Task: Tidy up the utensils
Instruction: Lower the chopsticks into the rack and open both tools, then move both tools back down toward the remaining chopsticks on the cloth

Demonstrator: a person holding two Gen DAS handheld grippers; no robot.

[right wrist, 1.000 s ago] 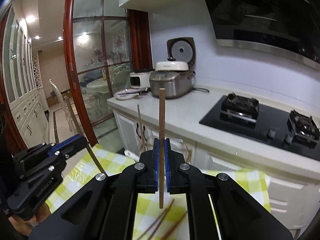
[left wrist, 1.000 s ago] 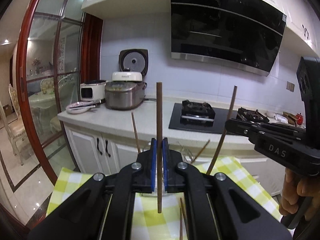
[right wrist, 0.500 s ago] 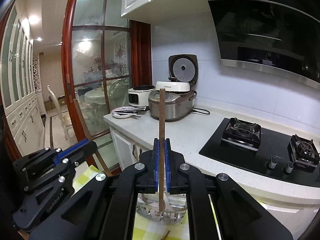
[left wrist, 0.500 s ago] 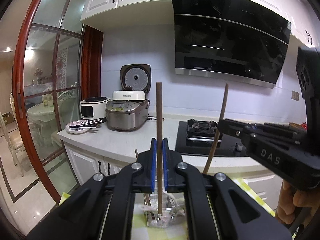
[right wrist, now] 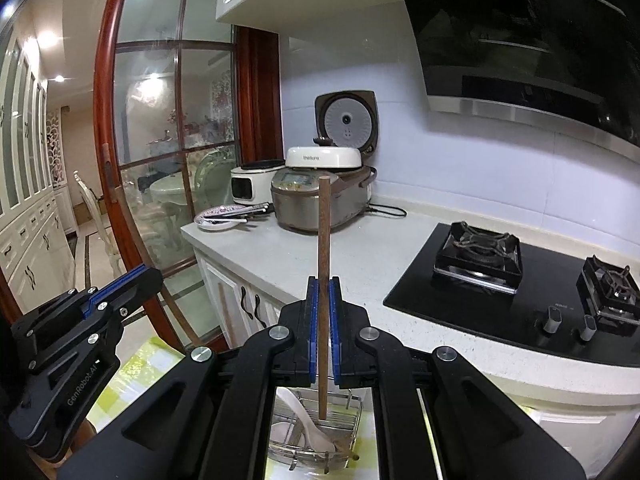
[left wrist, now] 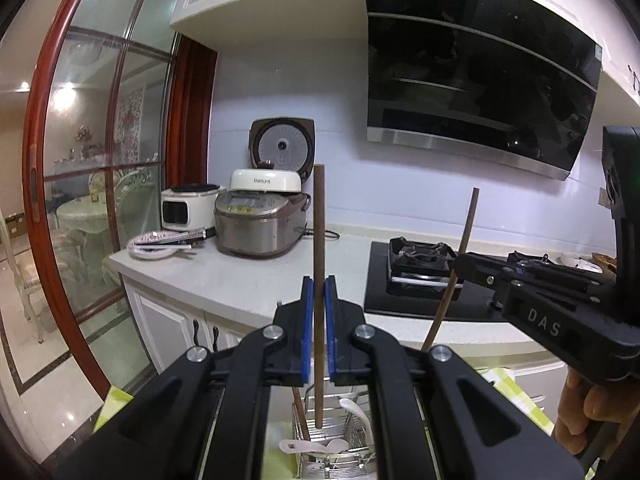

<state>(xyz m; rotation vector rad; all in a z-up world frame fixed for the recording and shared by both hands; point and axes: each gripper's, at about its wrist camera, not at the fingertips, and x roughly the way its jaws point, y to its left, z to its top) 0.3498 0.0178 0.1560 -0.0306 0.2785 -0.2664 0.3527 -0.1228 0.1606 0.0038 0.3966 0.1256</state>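
Left wrist: left gripper clamped on upright chopstick, tip above rack. Right gripper pinches second stick above rack rim.

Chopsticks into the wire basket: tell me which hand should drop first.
Right, probably. The right gripper holds its chopstick upright with the tip over the wire basket. The left gripper holds its chopstick just as upright, nearer the basket's back edge.

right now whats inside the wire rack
The wire rack holds white spoons and a brown chopstick. Its sides and bottom are covered by the hand-held gripper bodies.
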